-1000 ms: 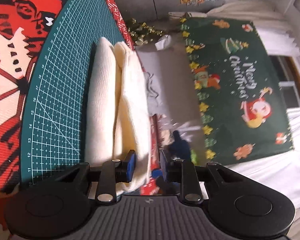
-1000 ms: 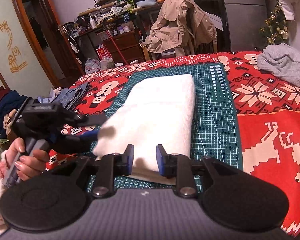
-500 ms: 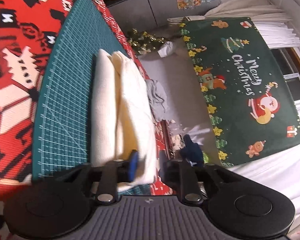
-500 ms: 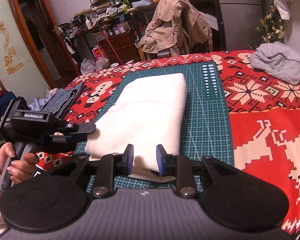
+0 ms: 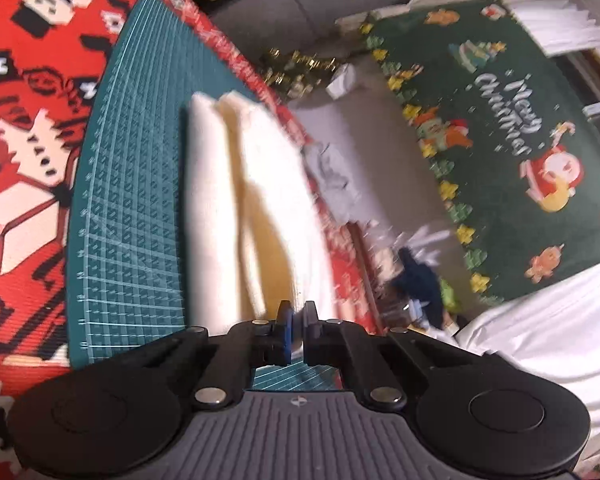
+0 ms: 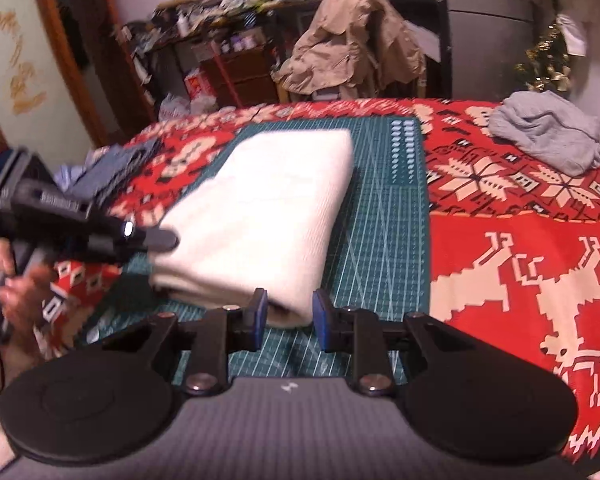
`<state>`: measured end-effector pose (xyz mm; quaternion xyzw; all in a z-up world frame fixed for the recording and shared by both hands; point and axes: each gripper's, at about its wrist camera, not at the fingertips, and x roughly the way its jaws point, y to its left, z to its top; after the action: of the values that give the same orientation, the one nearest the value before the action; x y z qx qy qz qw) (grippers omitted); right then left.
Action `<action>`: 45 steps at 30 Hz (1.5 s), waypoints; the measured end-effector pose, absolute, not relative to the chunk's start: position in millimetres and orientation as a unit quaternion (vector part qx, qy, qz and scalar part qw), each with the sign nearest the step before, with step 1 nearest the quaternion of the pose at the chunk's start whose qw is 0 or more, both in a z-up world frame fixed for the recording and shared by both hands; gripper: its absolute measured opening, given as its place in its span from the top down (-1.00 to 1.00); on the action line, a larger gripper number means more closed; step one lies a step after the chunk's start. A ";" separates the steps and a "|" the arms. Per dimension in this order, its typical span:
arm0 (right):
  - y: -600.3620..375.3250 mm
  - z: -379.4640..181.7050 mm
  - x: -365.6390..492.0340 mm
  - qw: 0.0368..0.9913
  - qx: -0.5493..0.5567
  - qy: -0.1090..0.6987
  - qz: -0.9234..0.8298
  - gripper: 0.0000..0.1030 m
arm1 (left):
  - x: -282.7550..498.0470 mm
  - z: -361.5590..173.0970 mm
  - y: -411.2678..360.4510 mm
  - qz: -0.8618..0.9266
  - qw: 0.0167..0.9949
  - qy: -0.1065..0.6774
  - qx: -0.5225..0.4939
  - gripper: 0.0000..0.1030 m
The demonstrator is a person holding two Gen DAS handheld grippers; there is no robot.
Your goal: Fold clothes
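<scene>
Left wrist view first: our left gripper (image 5: 296,320) has its jaws nearly closed, with only a thin slit between the blue pads (image 5: 285,330). A bit of cream cloth shows in that slit, so we seem to be pinching the near edge of the folded white garment (image 5: 220,208), though motion blur makes the contact hard to confirm. The garment lies in stacked layers on the green cutting mat (image 5: 132,200), which sits on the red patterned tablecloth (image 5: 24,128). A green Christmas banner (image 5: 512,132) hangs in the background.

From the right wrist view, our right gripper (image 6: 288,312) is open, its jaws a moderate gap apart, and the near corner of the garment (image 6: 268,204) sits between them without either pad clearly touching it. We see the garment folded into a neat rectangle on the mat (image 6: 384,232). The left gripper (image 6: 100,224) reaches to the garment's near left corner, held by a hand (image 6: 16,300) at the frame's edge. A crumpled grey garment (image 6: 548,136) lies well apart on the tablecloth (image 6: 520,272), at the far right.
</scene>
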<state>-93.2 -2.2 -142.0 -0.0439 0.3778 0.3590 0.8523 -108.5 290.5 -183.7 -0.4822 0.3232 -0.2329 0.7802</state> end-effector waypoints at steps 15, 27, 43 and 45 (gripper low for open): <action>26.0 -168.2 -101.3 0.875 -0.065 0.370 0.305 0.64 | -143.7 -207.8 313.8 -0.159 0.768 0.331 -0.525 0.93; 32.5 -170.7 -118.8 0.899 -0.122 0.296 0.298 0.89 | -144.5 -212.1 310.3 -0.145 0.746 0.342 -0.553 0.92; 31.3 -173.5 -116.7 0.892 -0.123 0.305 0.311 0.75 | -147.1 -166.7 288.2 -0.066 0.829 0.373 -0.412 0.19; 30.9 -172.3 -116.6 0.889 -0.125 0.307 0.316 0.81 | -139.6 -170.9 283.5 -0.066 0.823 0.386 -0.412 0.22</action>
<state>-116.6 30.9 -172.3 -0.1247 0.3071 0.3155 0.8892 -139.6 283.5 -170.9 -0.4122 0.3858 -0.0665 0.8227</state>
